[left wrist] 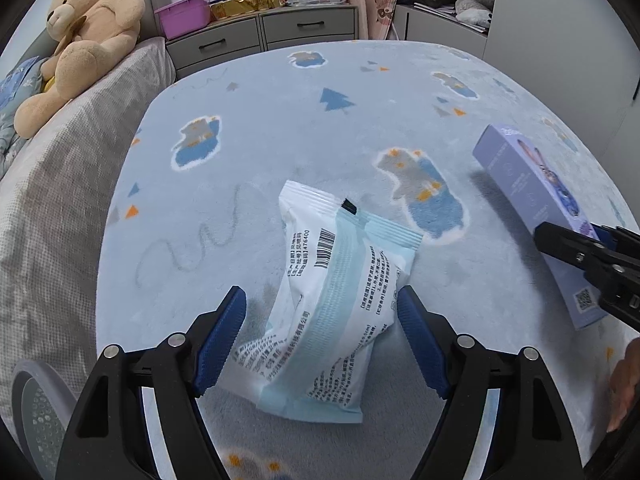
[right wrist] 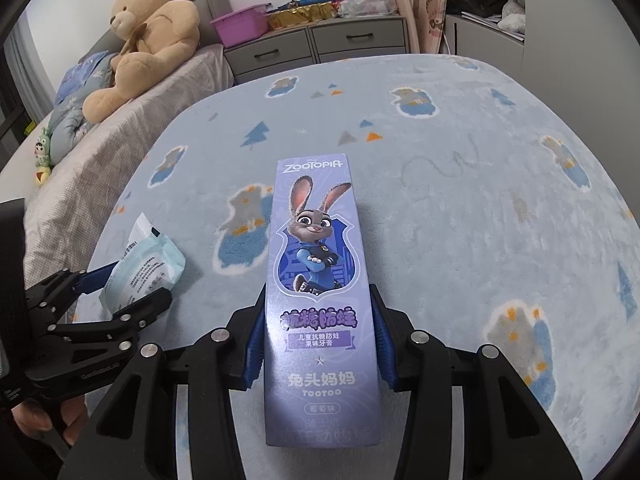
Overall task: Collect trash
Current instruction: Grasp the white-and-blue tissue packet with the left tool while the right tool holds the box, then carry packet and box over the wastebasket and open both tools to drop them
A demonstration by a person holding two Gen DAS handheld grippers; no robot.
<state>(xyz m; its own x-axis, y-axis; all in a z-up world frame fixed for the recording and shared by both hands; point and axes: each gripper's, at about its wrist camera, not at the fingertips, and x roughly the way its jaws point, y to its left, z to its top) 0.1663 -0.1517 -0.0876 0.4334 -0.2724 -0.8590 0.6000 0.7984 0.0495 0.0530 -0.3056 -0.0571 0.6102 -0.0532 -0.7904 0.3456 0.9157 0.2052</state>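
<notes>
Straddling white-and-teal crinkled plastic wipes packet (left wrist: 332,304), your left gripper (left wrist: 322,340) gapes unclenched; packet's long axis runs 12-to-6 between pads. Right gripper (right wrist: 318,344) clamps purple cardboard toothpaste box (right wrist: 316,300).

bed: blue blanket (left wrist: 280,128) | grey drawers (left wrist: 264,32) | teddy bear (left wrist: 84,28)

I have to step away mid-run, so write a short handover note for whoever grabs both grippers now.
Right gripper: shut on the long purple cardboard toothpaste box, pads on both long sides.
Left gripper: open, jaws straddling the white and pale-blue plastic wipes packet; not gripped yet.
Both items are over the light-blue patterned fleece blanket.
Done: box grasped.
Left: close on the packet, lift both, bin them; no bin is clearly visible.
</notes>
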